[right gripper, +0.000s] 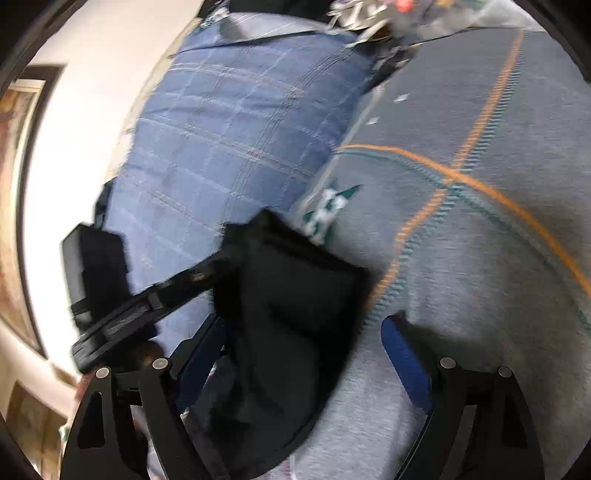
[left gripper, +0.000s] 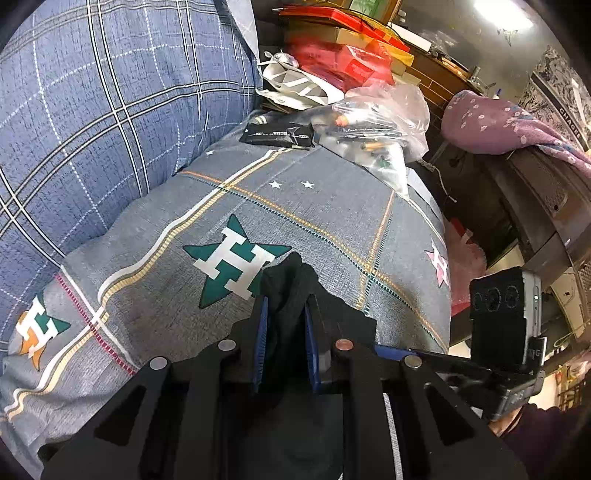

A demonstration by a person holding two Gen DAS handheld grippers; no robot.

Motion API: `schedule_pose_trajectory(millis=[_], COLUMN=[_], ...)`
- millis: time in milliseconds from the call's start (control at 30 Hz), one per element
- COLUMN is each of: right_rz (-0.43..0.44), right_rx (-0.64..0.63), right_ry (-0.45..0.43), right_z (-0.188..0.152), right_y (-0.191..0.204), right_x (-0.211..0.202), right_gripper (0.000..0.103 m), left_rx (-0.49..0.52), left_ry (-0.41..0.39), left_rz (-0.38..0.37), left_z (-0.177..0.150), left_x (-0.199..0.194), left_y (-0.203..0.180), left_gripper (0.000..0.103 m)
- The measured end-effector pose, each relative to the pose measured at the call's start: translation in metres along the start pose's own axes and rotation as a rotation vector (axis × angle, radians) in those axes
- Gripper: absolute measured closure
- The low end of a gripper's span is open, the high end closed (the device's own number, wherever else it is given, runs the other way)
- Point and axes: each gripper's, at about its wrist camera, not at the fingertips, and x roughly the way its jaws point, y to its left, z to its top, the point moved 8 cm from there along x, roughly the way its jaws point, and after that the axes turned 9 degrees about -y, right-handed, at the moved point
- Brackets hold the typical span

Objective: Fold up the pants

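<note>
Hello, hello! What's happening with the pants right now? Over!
Left hand-held gripper shut on black pants. Right hand-held gripper open, pants between its fingers. Bedsheet ahead; clutter far off.

The left wrist view is sharp and evenly lit; a ceiling lamp [left gripper: 504, 13] glares at the top right. The right wrist view is smeared by motion blur, and its pale wall [right gripper: 85, 122] is overexposed. Both views bend strongly at the dark round edges.
</note>
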Motion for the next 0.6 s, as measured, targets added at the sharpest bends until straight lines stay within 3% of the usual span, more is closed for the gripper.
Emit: schedule_pose_trajectory(millis=[267,567,600], right_rz=[0.017,0.278,0.297], right_rx=[-0.025,-0.148,-0.16], right_ry=[0.002,-0.011,-0.009], right_z=[0.001,-0.008,-0.011], right_y=[0.012,0.072,0.082], right_x=[0.009,-0.018,-0.019], right_gripper=[0.015,0.012,0.012], left_rx=[0.046,0.104,0.107], left_ry=[-0.122,-0.254,-0.265], left_rz=[-0.097,-0.183,-0.191], left_z=[0.011,0.017,0.017], left_x=[-0.058,-0.149,-0.155], left_y=[-0.026,-0.049,-0.051], left_gripper=[0.087,0.088,0.093])
